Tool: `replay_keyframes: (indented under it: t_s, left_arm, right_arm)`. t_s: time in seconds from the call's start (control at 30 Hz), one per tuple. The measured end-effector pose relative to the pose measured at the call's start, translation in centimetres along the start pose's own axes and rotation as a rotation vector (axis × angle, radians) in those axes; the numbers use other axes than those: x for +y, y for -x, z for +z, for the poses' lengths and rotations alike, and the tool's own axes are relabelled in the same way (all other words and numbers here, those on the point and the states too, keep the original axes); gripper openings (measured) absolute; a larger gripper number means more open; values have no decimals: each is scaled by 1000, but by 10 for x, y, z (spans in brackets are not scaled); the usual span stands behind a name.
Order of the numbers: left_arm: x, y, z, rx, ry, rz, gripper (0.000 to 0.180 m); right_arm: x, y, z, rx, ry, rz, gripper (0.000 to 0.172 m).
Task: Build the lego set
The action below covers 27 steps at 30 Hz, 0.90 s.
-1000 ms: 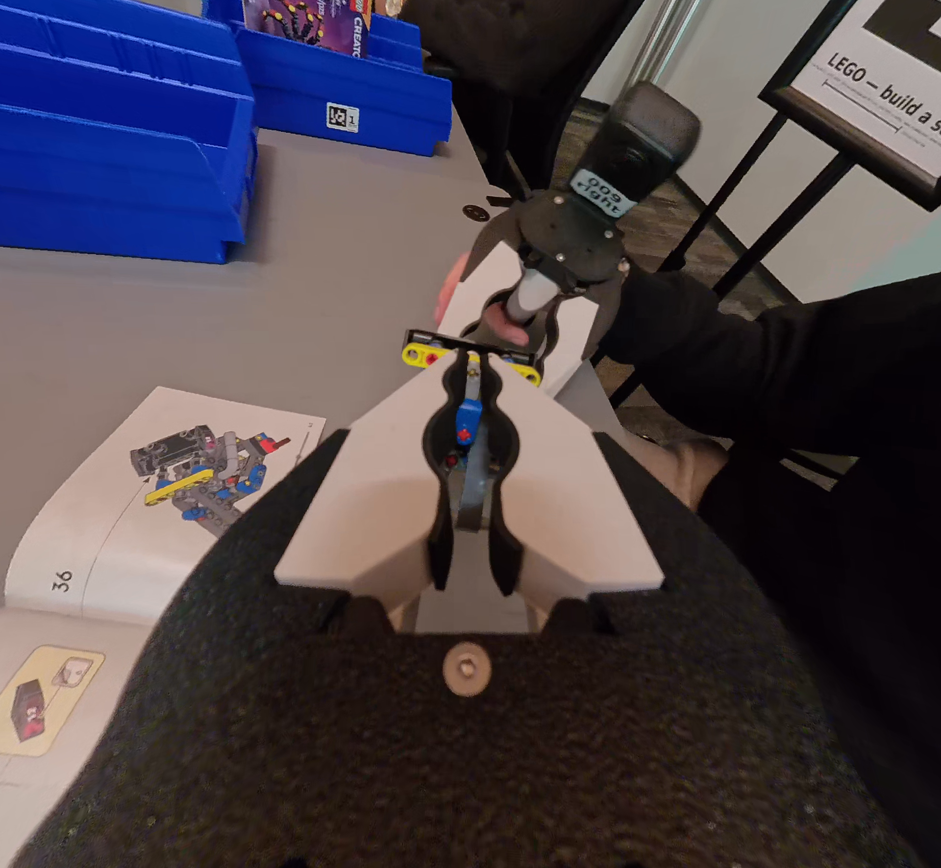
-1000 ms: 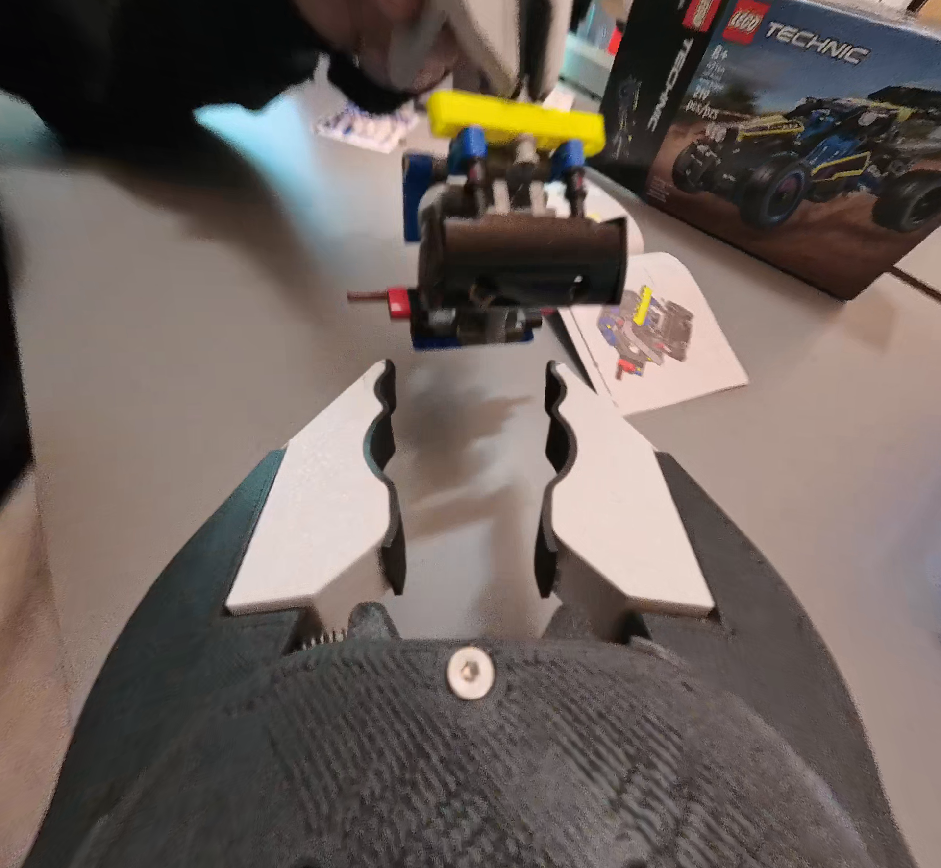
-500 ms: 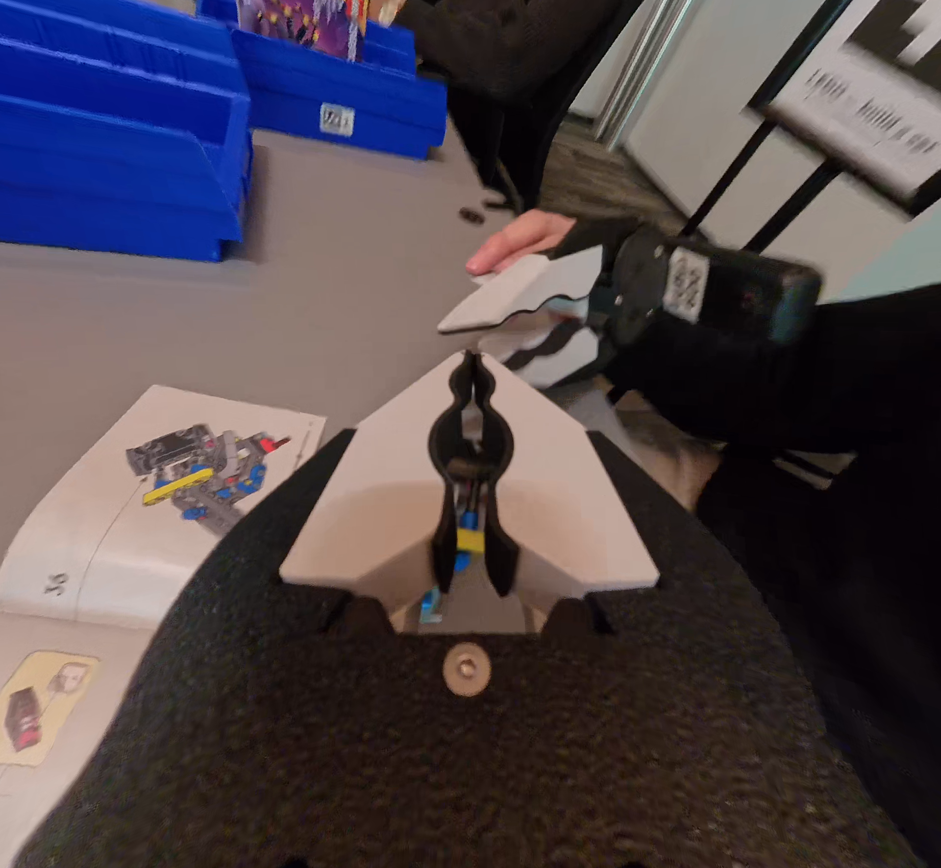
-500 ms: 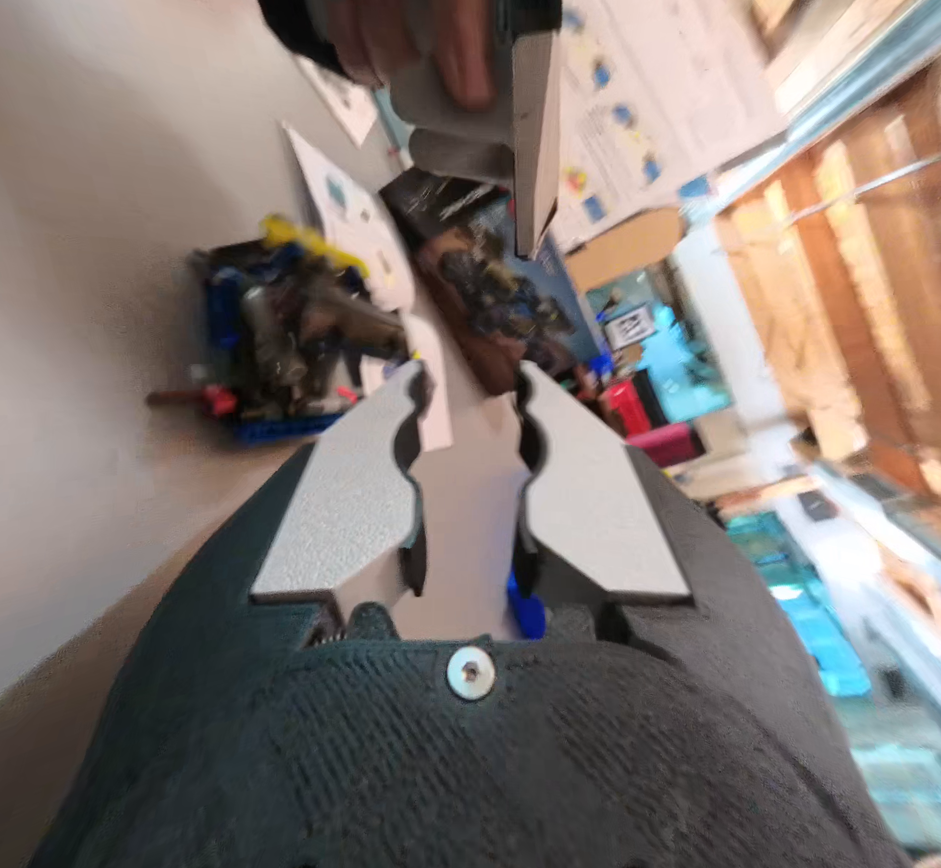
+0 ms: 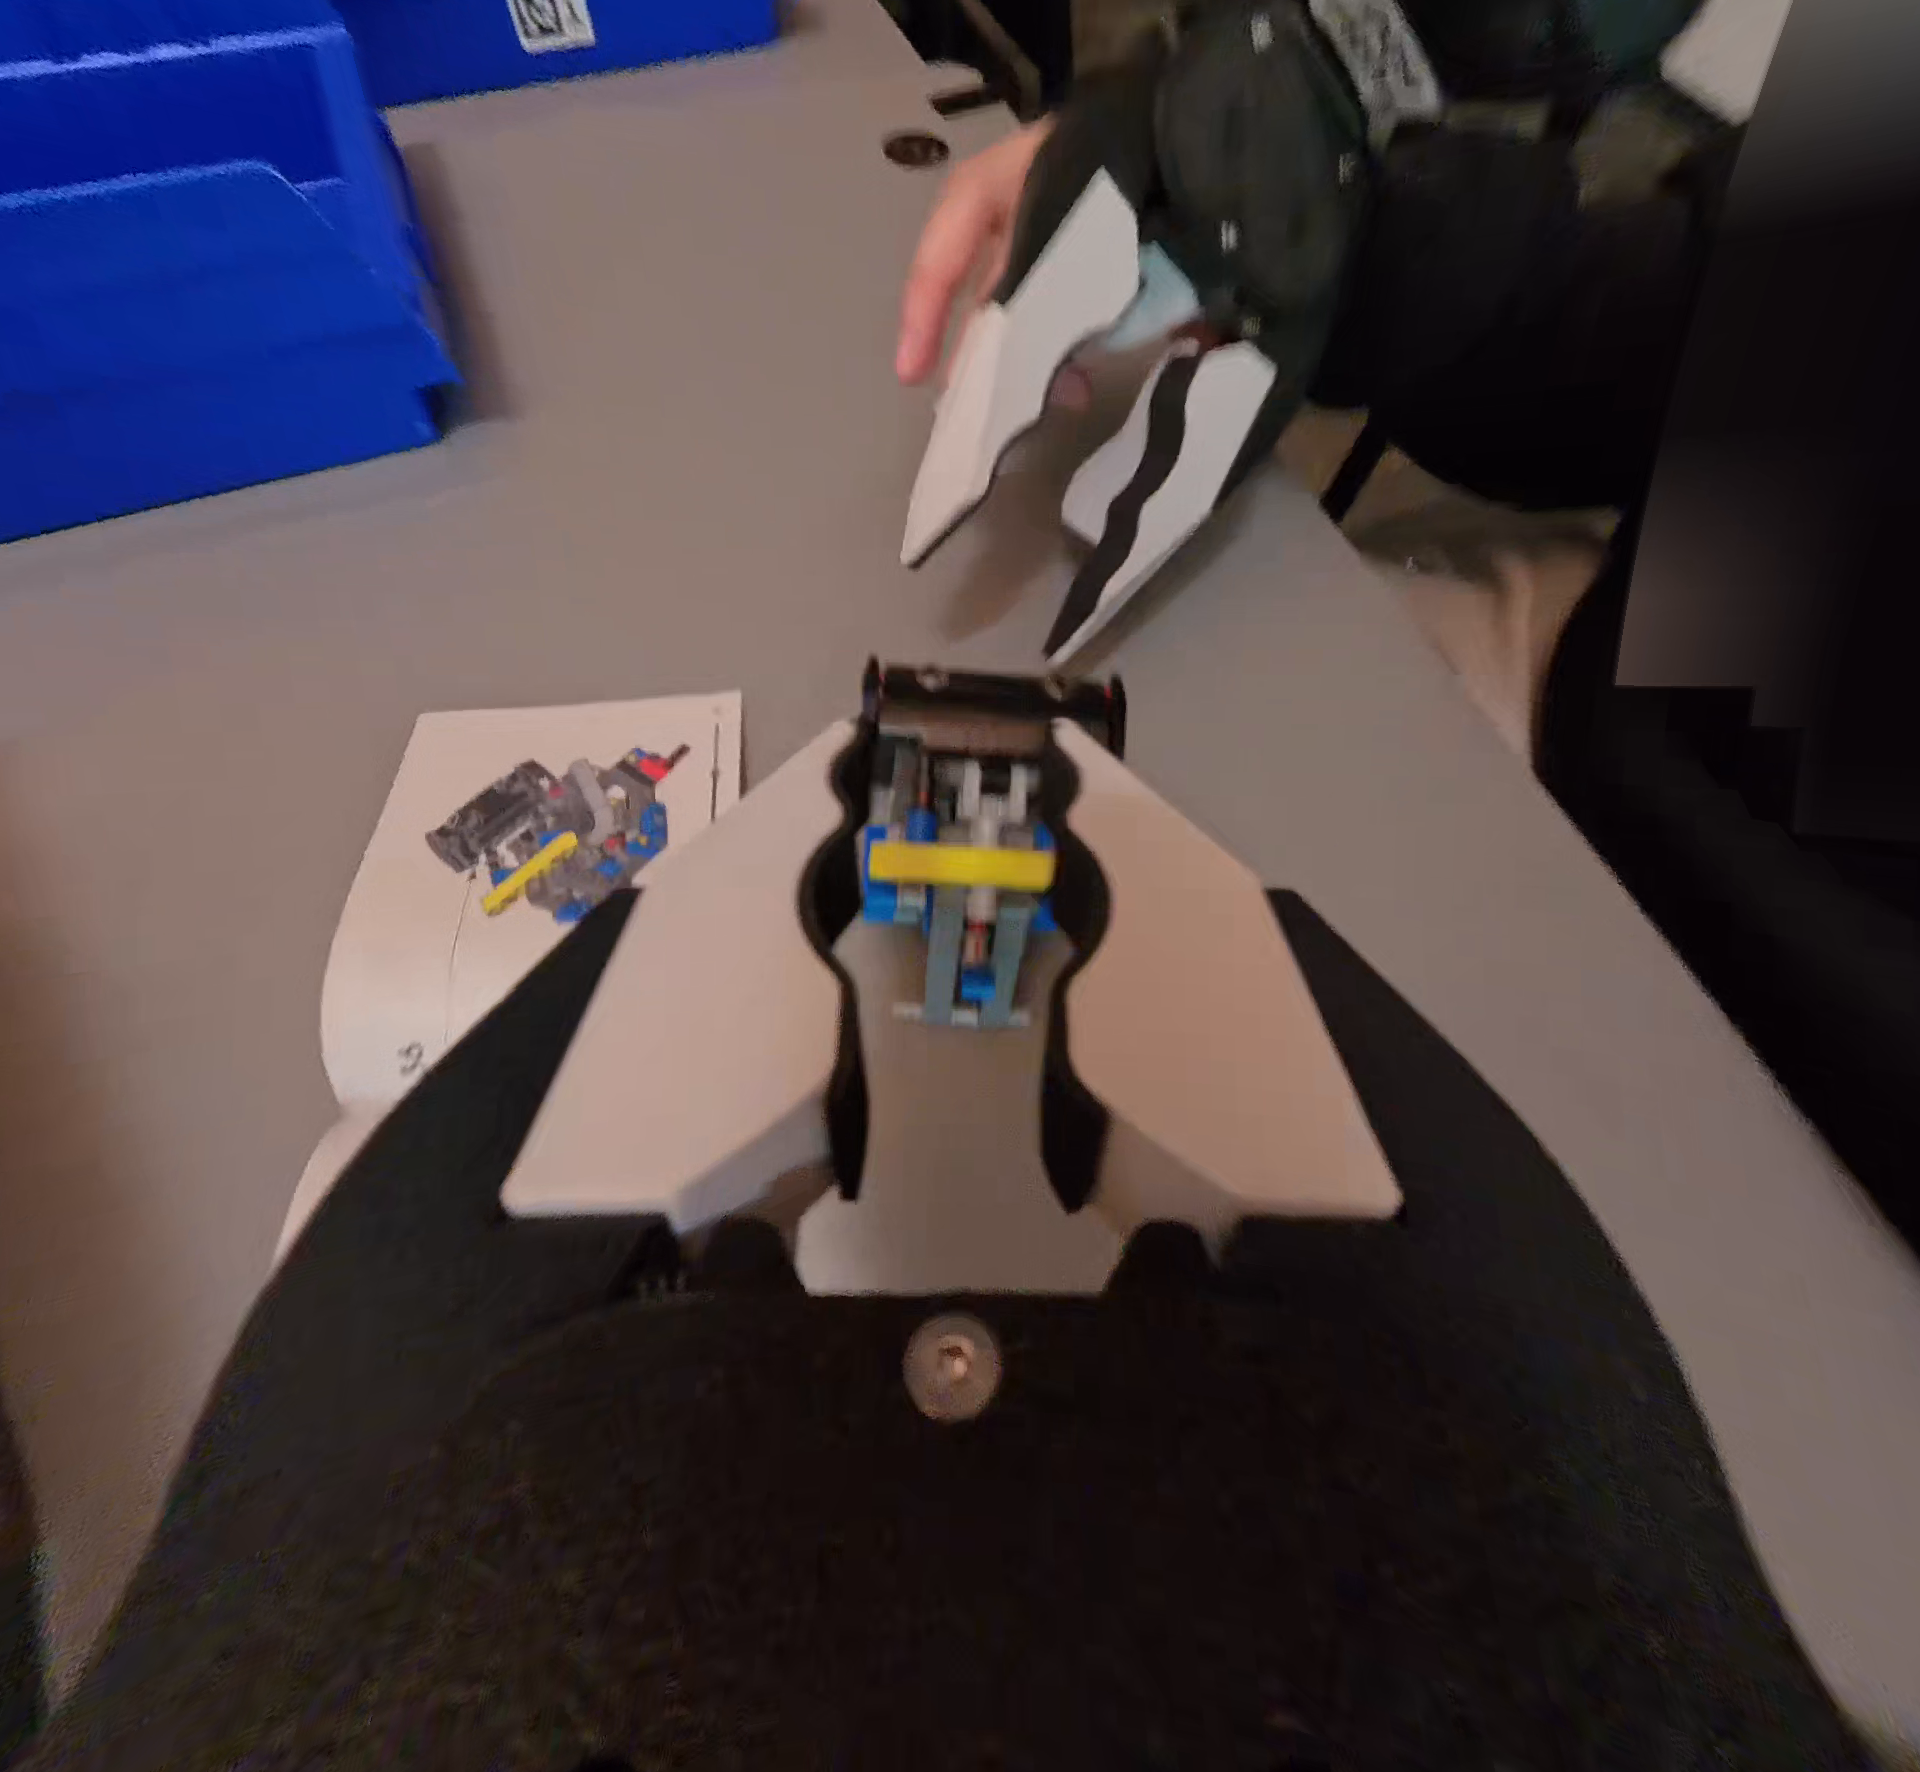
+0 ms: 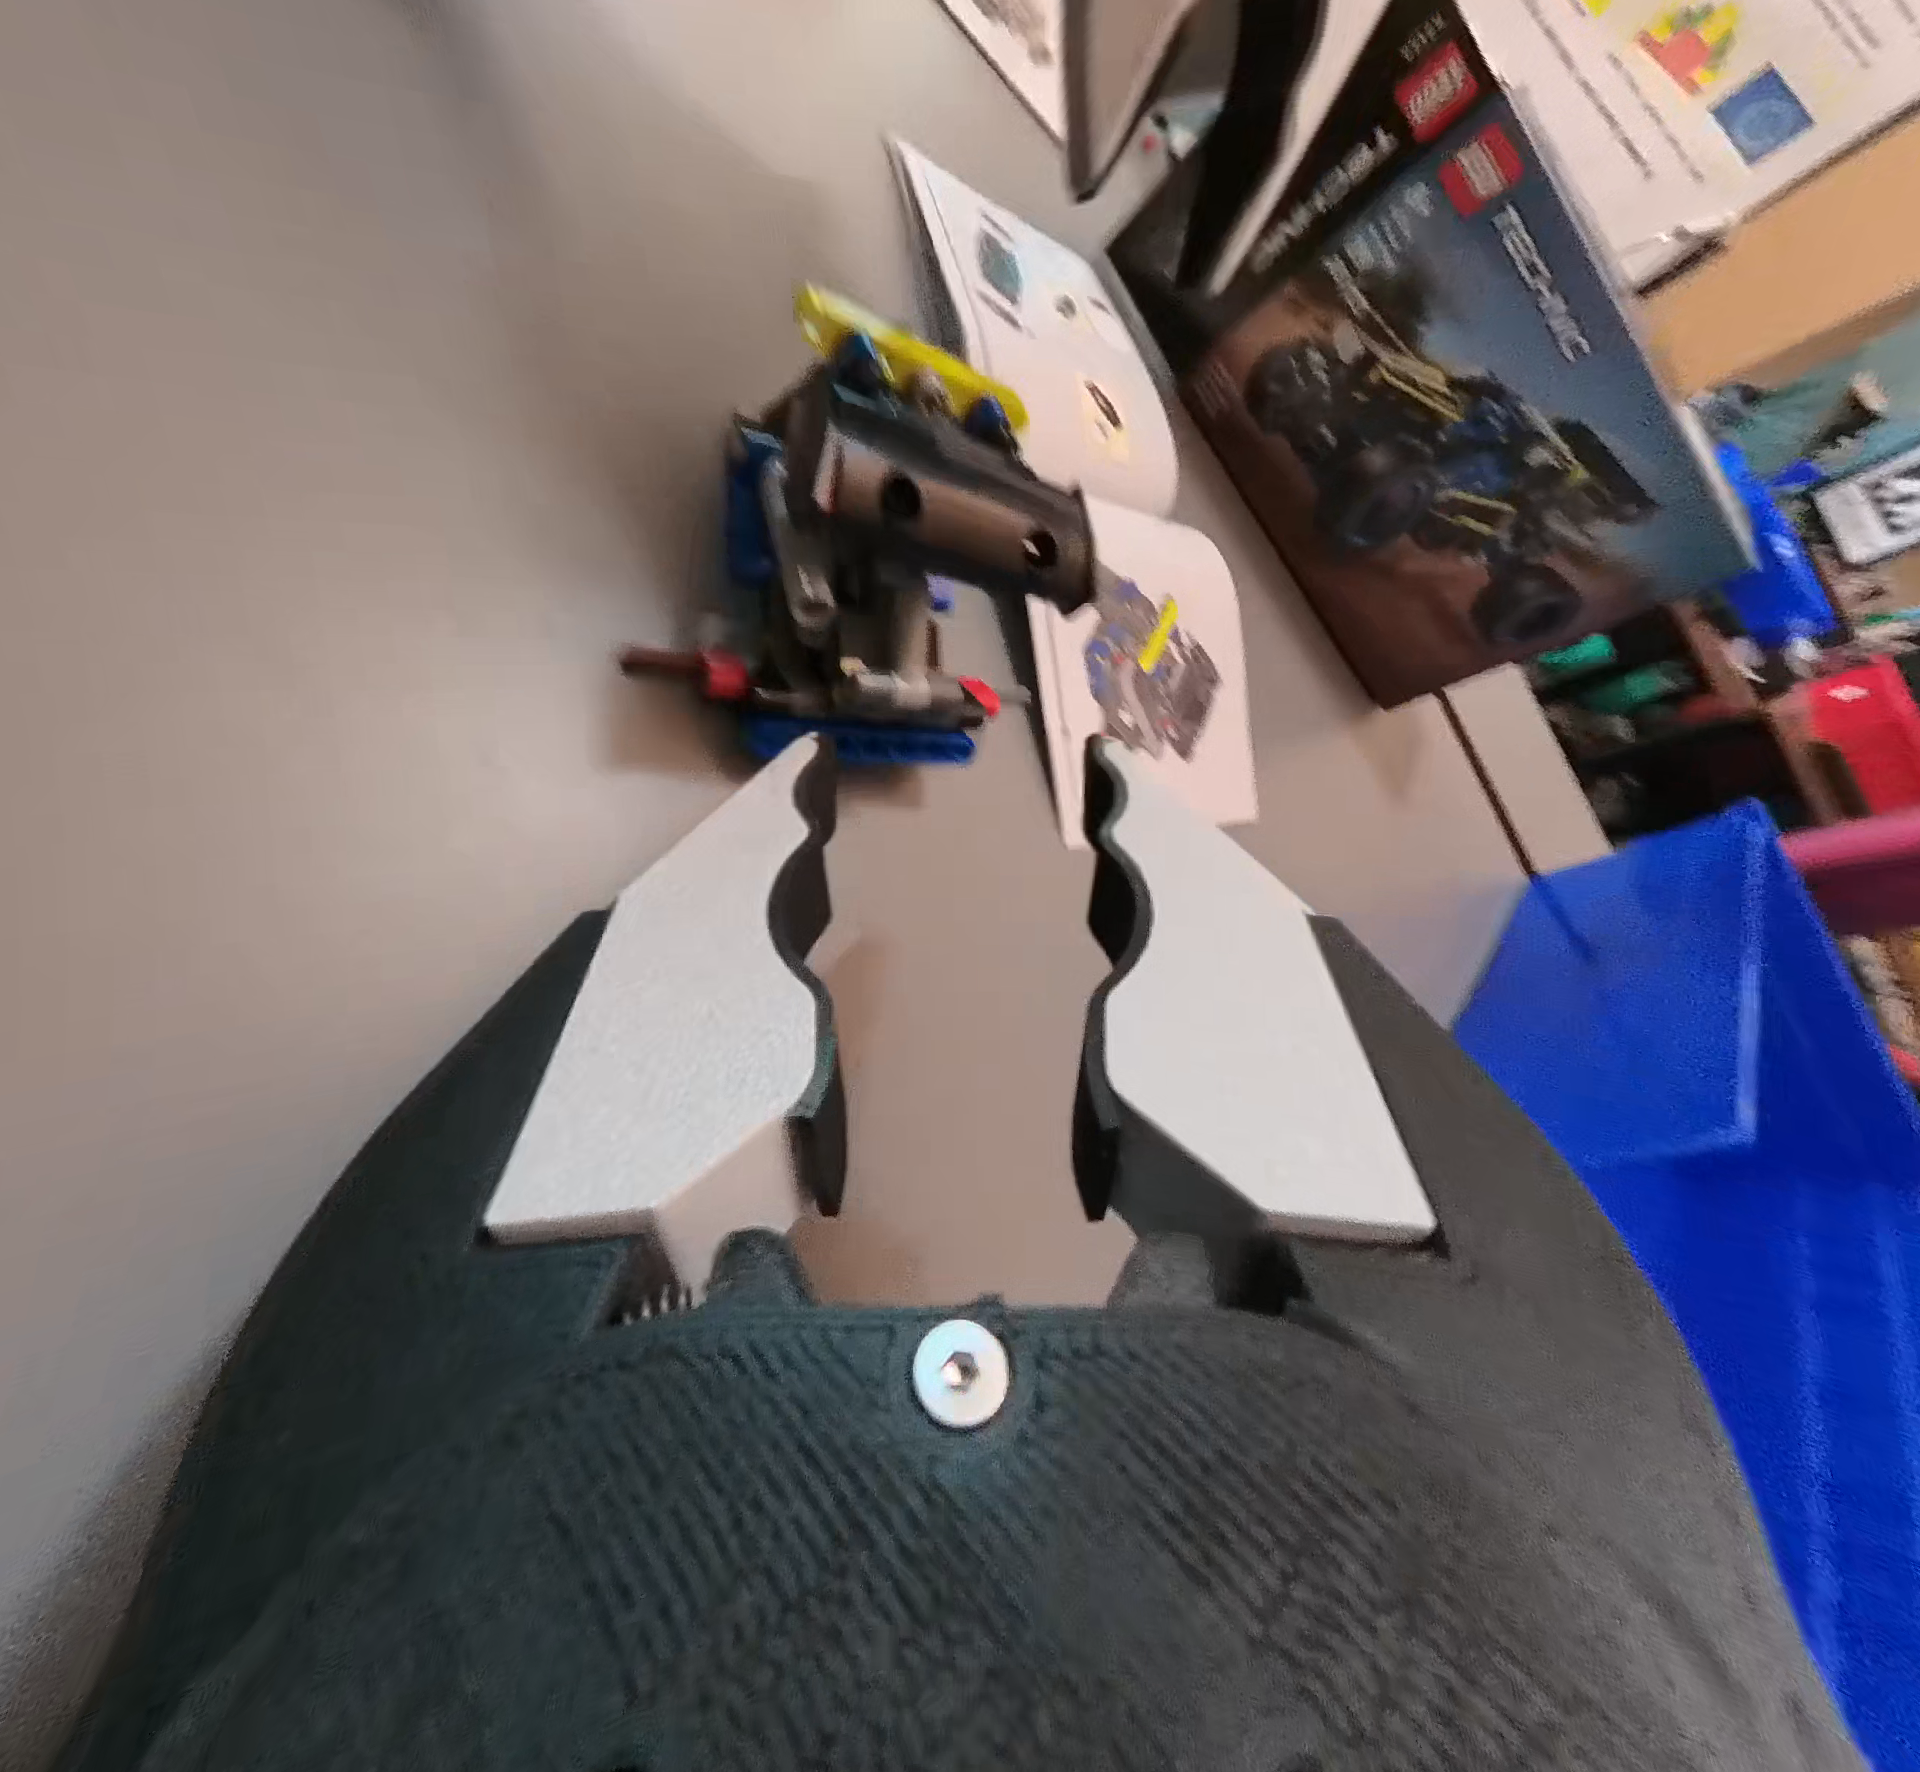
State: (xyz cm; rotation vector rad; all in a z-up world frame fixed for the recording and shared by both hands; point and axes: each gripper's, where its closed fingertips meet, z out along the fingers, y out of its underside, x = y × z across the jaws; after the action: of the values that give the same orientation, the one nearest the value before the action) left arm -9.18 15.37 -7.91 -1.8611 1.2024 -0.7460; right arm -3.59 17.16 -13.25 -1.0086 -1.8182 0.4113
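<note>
A: Entry, left gripper (image 5: 961,735). Jaws stood apart, above a small brick-built model (image 5: 961,875) that sat on the grey table (image 5: 623,392). From the left wrist view the model showed between the two fingers, with its yellow beam (image 5: 961,868) across the gap.

B: Was it gripped?

A: No. The right wrist view showed the model (image 6: 883,569) standing free on the table, with the left gripper's fingers (image 6: 1132,8) well above it. Released, nothing in its grasp.

B: And the right gripper (image 6: 951,766)?

A: Also spread and bare. Its tips pointed at the model, the left tip close to the blue base beam (image 6: 862,746), though I could not tell contact. In the left wrist view it (image 5: 987,595) hung tilted just beyond the model's black far end, a hand (image 5: 966,257) behind it.

B: Surroundings?

A: An open instruction booklet (image 5: 540,881) lay just beside the model, its page showing a picture of a similar assembly. A boxed construction set (image 6: 1455,392) stood beyond the booklet. Blue storage bins (image 5: 197,247) sat farther back on the table, one more (image 6: 1714,1047) near the right gripper.
</note>
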Motion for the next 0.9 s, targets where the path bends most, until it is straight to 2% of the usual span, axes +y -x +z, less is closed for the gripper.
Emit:
replay_keyframes:
  t_s: [0.1,0.3,0.4,0.5,0.57,0.7,0.9]
  left_arm:
    - [23,-5,-7,-43,62,123,62]
    - [50,-4,26,-71,66,70,86]
    - [55,0,38,-94,101,72,82]
    - [55,-2,46,-73,74,99,63]
    - [55,-3,45,-52,58,77,63]
    - [30,-10,30,59,-57,-128,62]
    - [-3,-27,4,314,-210,-438,63]
  right_arm:
    - [-19,7,2,-66,-65,76,57]
    - [-25,5,5,-79,-128,203,62]
    - [-29,1,2,-79,-156,267,61]
    - [-32,3,1,-80,-165,281,61]
    - [-30,6,2,-84,-137,252,61]
    - [-40,2,-2,-67,-139,214,62]
    - [-88,-3,-20,-60,-296,188,61]
